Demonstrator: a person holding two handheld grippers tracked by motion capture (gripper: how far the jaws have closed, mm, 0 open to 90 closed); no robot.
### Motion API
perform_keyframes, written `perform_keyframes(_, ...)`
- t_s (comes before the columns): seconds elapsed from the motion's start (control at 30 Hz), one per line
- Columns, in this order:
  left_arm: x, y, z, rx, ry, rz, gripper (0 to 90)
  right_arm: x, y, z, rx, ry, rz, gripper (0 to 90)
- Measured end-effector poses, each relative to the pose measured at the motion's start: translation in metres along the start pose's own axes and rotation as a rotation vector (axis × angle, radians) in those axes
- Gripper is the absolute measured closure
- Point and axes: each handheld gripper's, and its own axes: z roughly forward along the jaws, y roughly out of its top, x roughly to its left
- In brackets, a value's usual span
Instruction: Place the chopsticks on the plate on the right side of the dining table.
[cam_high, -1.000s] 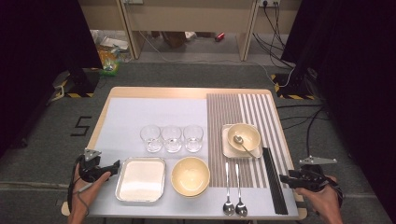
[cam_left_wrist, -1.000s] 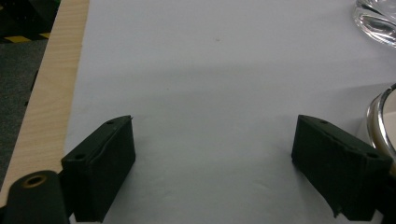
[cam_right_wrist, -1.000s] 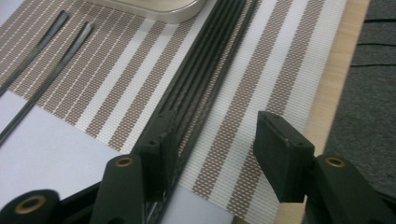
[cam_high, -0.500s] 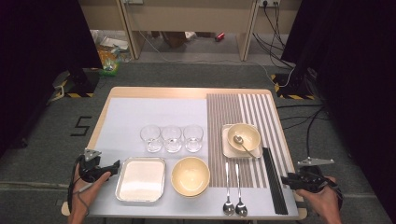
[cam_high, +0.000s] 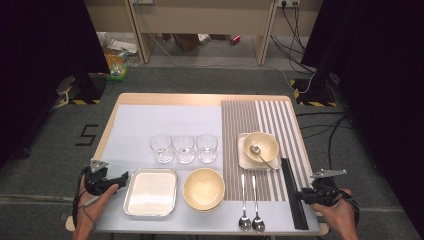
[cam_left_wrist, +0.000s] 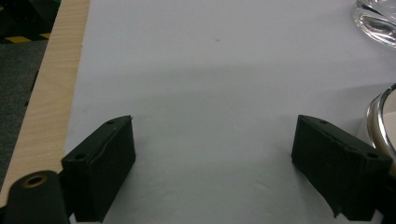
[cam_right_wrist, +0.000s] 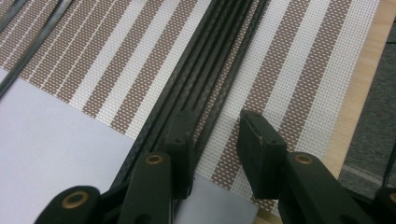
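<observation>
Item, black chopsticks (cam_right_wrist: 196, 88): we find them lying on the striped mat (cam_right_wrist: 289, 70) near the table's right edge, beside two spoons (cam_high: 250, 220). Our right gripper (cam_right_wrist: 215, 140) has just been closing its jaws, one over the chopsticks, the other on the mat, nothing clamped yet. Our left gripper (cam_left_wrist: 215, 163) stands wide apart over the white sheet (cam_left_wrist: 210, 70), beside the metal tray (cam_high: 151, 192).

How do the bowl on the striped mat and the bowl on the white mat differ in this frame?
The bowl on the striped mat sits on a small square plate and holds a spoon; the bowl on the white mat rests straight on the mat and is empty. The striped-mat bowl looks smaller and lies farther from the person. Both are cream, round and upright.
</observation>
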Motion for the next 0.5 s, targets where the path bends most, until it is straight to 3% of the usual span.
perform_keyframes(0.27,0.000,0.000,0.000,-0.003,-0.002,-0.001,12.6,-0.006,0.003,-0.002,0.049,0.000,-0.024,78.5)
perform_keyframes(0.4,0.000,0.000,0.000,-0.003,-0.001,0.000,12.6,-0.016,0.006,-0.003,0.076,0.038,0.004,81.7)
perform_keyframes(0.47,0.000,0.000,0.000,-0.002,-0.001,0.001,12.6,-0.021,0.009,-0.002,0.099,0.034,0.016,83.8)
perform_keyframes(0.5,0.000,0.000,0.000,-0.002,-0.001,0.001,12.6,-0.020,0.010,-0.003,0.114,0.043,0.046,83.9)
